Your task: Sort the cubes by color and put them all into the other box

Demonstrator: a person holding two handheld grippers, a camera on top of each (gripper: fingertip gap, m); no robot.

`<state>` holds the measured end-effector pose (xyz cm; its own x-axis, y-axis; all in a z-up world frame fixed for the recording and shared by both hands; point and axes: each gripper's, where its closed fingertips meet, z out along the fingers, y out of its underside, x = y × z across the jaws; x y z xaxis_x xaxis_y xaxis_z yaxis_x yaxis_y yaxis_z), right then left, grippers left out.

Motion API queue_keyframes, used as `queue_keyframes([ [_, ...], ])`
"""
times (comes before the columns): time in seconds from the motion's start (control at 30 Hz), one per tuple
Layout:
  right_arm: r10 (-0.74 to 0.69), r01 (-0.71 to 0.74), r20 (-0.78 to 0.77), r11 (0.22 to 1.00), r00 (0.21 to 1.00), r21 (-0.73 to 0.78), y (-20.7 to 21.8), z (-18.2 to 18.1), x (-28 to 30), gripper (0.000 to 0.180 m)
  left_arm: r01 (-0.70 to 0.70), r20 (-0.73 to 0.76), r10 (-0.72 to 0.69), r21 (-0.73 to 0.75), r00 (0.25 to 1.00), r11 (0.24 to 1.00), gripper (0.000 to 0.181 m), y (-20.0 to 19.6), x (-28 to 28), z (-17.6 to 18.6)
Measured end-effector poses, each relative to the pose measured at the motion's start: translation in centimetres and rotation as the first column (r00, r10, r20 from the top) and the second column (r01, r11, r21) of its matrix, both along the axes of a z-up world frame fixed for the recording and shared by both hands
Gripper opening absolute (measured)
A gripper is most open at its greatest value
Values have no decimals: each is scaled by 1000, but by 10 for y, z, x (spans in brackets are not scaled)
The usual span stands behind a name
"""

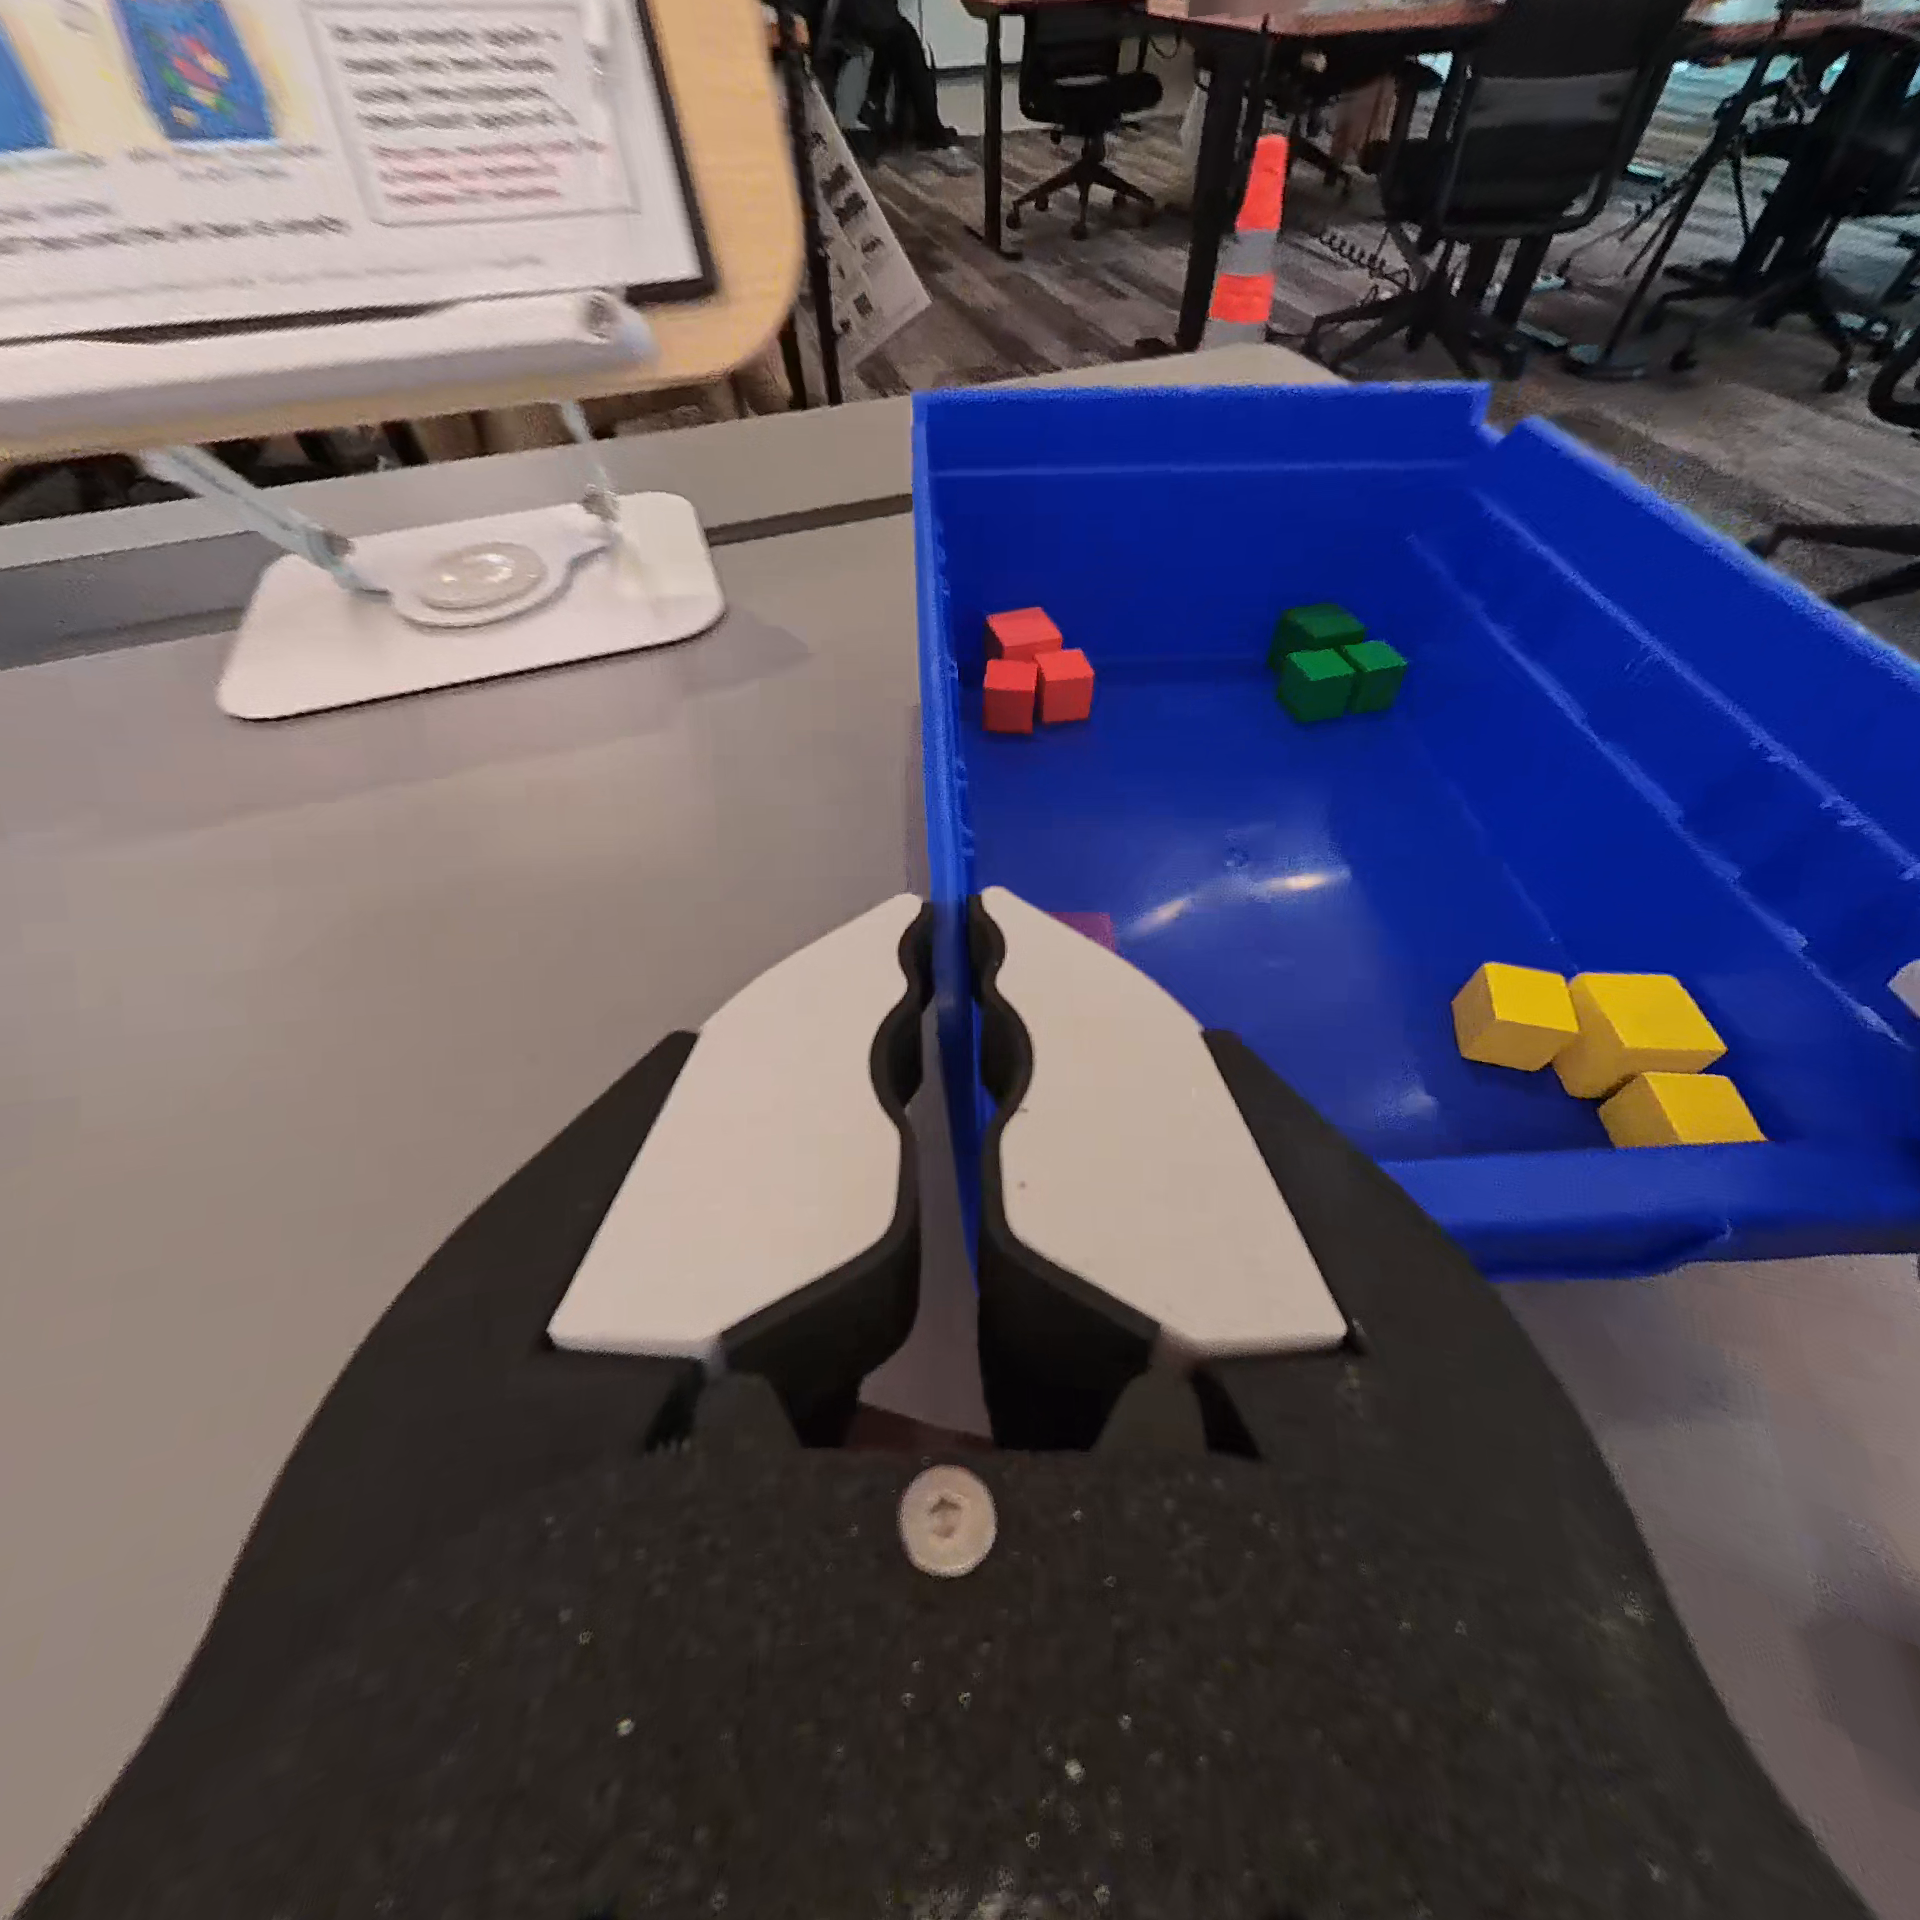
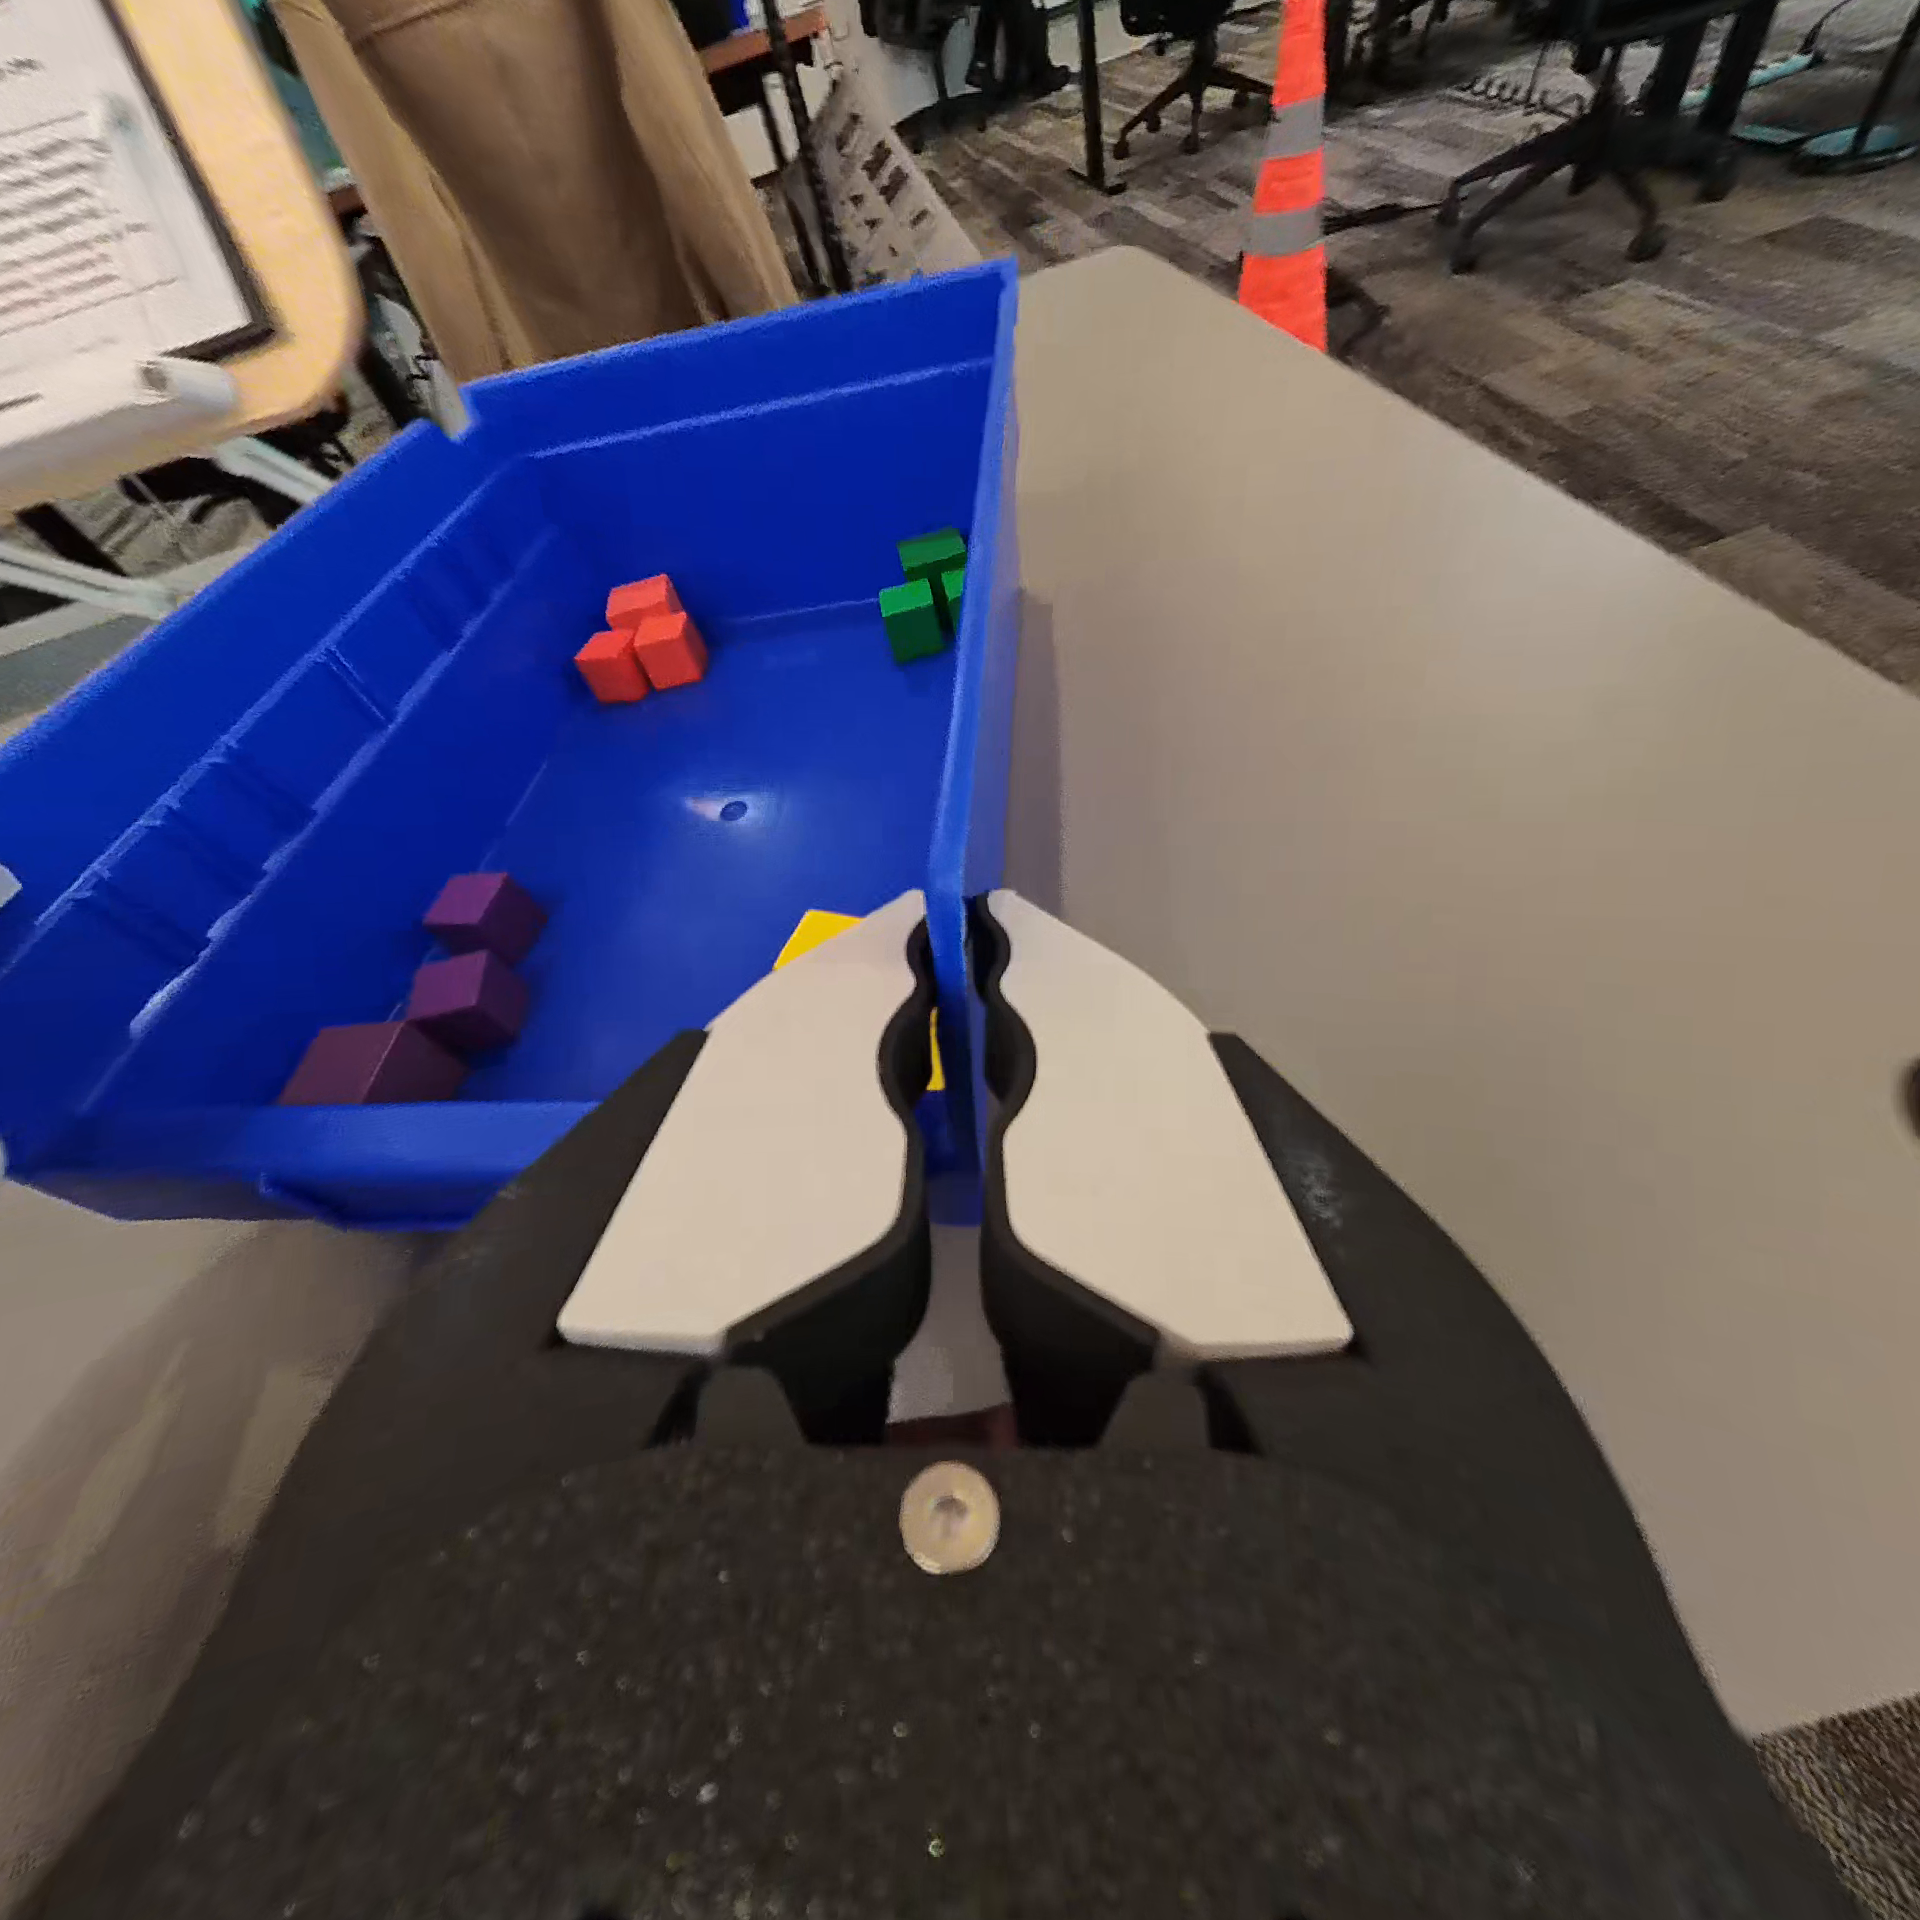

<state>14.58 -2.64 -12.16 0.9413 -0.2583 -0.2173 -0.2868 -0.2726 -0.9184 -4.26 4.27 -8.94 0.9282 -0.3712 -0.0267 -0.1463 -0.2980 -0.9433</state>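
Left gripper point(image 1: 948, 935): its fingers are pinched on the left wall of the blue box point(image 1: 1195, 426), one finger outside, one inside.
Right gripper point(image 2: 951, 935): its fingers are narrowed onto the right wall of the same box, gripping it between them.
Step in hand: judging by both grips, the box is being held, probably to lift or shift it; sorting looks finished.
Red cubes point(image 1: 1034, 670): three together, far ahead of the left fingers, just right of the wall they hold.
Green cubes point(image 1: 1335, 662): three in a cluster, far ahead and well to the right of the left fingers; in the right wrist view, ahead of the right fingers and against their wall.
Yellow cubes point(image 1: 1605, 1049): three touching, right of the left fingers, near the front wall; mostly hidden behind the right fingers.
Purple cubes point(image 2: 457, 987): three in a row, left of the right fingers; only a sliver shows beside the left fingers.
Doing it well: keep both grips level and move together, since a tilt would slide the groups into one another; squeeze low enough on the walls that the thin plastic does not flex out.
Surface point(image 2: 1403, 831): grey, bare to the right of the right fingers.
Writing: a printed sheet on a stand point(image 1: 468, 592) ahead-left of the left fingers is too blurred to read; no brand shows on the box or cubes.
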Motion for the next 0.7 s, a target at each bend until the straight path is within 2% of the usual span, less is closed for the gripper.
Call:
queue_keyframes([
  [0.13,91,-91,13,995,996,44,9,15,-60,4,-60,3,60,36,998,998,5,-6,-66,11],
  [0.43,365,-366,34,930,930,22,40,13,-236,4,-272,6,272,51,962,961,6,-30,-248,6],
  [0.57,432,-432,-4,902,902,-14,45,1,-280,4,-316,1,316,24,949,948,5,-33,-288,-8],
  [0.7,441,-441,-1,897,897,-20,44,-3,-289,5,-306,-16,307,55,952,951,7,-33,-297,-12],
])
